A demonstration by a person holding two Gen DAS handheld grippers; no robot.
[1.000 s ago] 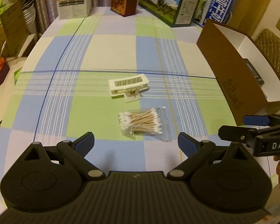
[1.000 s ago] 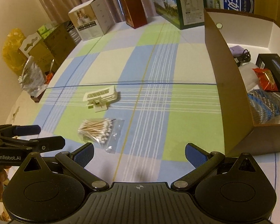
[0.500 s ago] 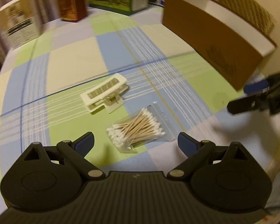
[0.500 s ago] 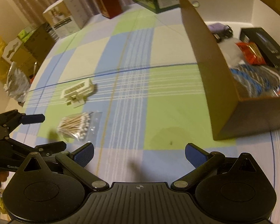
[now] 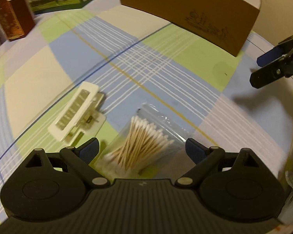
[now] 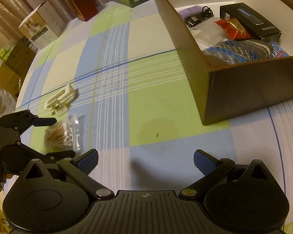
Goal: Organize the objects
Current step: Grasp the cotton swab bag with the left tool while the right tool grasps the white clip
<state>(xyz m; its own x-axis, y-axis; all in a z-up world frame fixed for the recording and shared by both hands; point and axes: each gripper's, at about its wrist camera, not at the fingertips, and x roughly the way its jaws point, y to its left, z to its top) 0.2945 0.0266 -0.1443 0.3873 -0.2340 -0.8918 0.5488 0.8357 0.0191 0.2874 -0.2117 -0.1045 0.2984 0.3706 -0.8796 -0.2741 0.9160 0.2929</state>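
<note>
My left gripper (image 5: 141, 147) hangs with fingers wide around the bag of cotton swabs (image 5: 144, 142) on the counter (image 5: 48, 74), beside the white clip (image 5: 76, 113). I should pinch the bundle's middle. My right gripper (image 6: 145, 160) is wide, empty, near the box (image 6: 254, 89).

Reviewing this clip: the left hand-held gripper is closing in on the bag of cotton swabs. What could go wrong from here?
1. The bag of cotton swabs is thin, slick plastic lying flat; the open left hand-held gripper may pinch only film and let it slip.
2. The white hair clip lies close beside the bag and might get knocked.
3. The brown box is already crowded, leaving little room.
</note>
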